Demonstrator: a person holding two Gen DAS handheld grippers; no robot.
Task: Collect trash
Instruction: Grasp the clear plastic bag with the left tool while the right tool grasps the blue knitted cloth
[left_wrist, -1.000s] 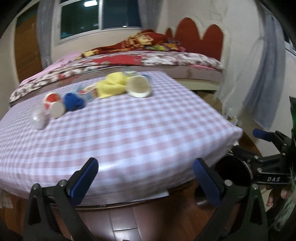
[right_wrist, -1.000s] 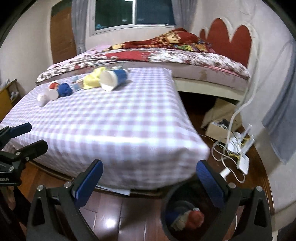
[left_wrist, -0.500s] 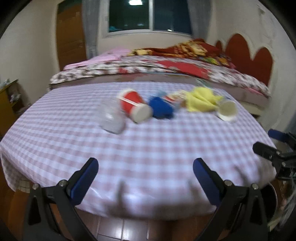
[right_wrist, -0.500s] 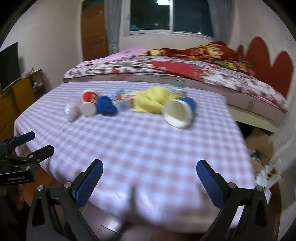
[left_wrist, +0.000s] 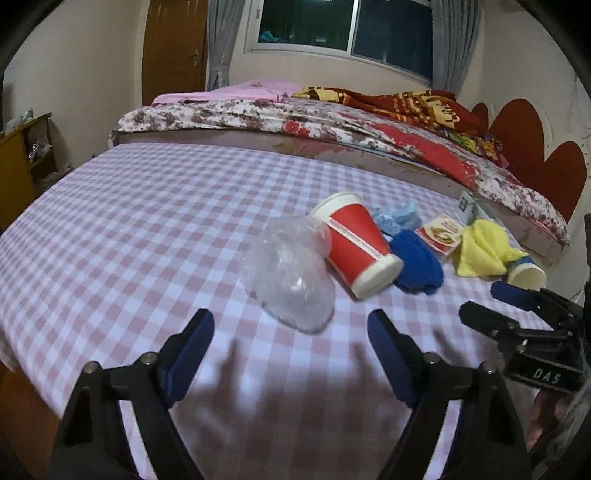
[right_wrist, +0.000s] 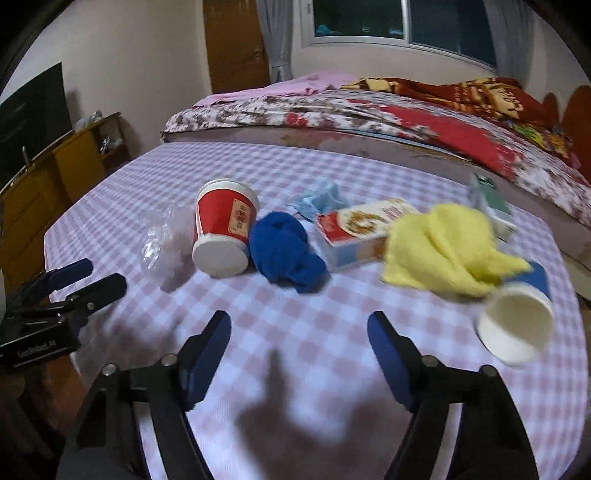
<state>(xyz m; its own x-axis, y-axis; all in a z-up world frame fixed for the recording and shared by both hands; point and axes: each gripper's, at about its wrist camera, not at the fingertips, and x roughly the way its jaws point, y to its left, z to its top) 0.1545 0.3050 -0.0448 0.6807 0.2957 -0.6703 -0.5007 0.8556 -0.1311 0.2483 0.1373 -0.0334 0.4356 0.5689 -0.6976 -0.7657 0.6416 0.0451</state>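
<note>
Two cups (right_wrist: 224, 229) (right_wrist: 517, 325), two cloths (right_wrist: 284, 254) (right_wrist: 450, 251), two cartons (right_wrist: 358, 232) (right_wrist: 493, 206), one clear bag (left_wrist: 291, 273), one pale blue wad (right_wrist: 321, 199), two grippers (left_wrist: 291, 332) (right_wrist: 299, 332)

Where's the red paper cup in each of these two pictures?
Left wrist view: the red cup lies on its side right of centre, beside the clear plastic bag.
Right wrist view: the red cup lies left of centre, its base towards the camera.
Shared landmark: the blue cloth ball lies just right of it in both.
</note>
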